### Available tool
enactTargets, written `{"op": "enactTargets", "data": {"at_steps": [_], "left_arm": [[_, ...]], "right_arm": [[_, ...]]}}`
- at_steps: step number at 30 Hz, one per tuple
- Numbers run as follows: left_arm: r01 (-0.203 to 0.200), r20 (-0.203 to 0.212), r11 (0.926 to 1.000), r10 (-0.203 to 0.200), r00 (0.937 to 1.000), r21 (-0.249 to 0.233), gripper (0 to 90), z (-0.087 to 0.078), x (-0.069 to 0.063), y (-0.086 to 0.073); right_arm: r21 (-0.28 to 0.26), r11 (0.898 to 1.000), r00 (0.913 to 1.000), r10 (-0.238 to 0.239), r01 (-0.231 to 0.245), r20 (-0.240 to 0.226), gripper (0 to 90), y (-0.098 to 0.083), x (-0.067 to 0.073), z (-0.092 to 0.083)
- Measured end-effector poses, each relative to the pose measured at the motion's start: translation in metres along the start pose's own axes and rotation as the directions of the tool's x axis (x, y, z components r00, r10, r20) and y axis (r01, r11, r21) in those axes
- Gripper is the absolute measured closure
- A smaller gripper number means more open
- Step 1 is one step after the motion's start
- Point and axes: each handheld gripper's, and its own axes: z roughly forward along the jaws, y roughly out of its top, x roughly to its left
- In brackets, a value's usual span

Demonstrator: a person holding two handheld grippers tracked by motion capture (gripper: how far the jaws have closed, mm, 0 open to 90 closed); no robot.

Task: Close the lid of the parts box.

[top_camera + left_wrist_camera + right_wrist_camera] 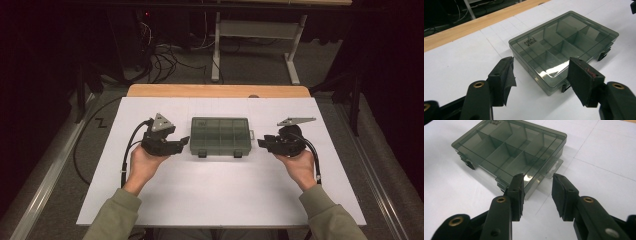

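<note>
Organizer box (220, 136), smoky clear plastic, lid closed, lying flat mid-table on white table cover (220, 200), flanked by left gripper (182, 144) and right gripper (261, 143), both parted and holding nothing, apparently positioned to steady or open it.

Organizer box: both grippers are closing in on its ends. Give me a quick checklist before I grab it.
1. Organizer box lid closed, lying flat on the table: ok.
2. Left gripper open, nothing between the jaws: ok.
3. Right gripper open, nothing between the jaws: ok.
4. Each gripper at its own end of the box: ok.
5. Front latches fastened: cannot tell.
6. Compartments empty: ok, none shows contents through the lid.
</note>
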Motion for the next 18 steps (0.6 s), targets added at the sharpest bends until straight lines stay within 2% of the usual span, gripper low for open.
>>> {"op": "enactTargets", "data": {"at_steps": [9,13,18], "left_arm": [[-0.012,0.005,0.9997,0.012,0.9999,-0.019,37.7,-0.009,0.002,-0.002],[-0.001,0.005,0.9994,0.002,1.0000,-0.034,37.7,-0.013,0.003,-0.003],[0.015,0.009,0.9994,-0.015,0.9999,-0.031,37.4,-0.020,0.007,-0.003]], "right_arm": [[-0.034,0.999,1.0000,0.002,-0.002,-0.003,62.3,-0.006,-0.001,-0.010],[-0.036,0.999,1.0000,0.001,-0.001,-0.007,61.8,-0.011,-0.001,-0.012],[-0.048,0.999,0.9999,-0.006,0.006,-0.008,61.0,-0.014,-0.001,-0.017]]}}
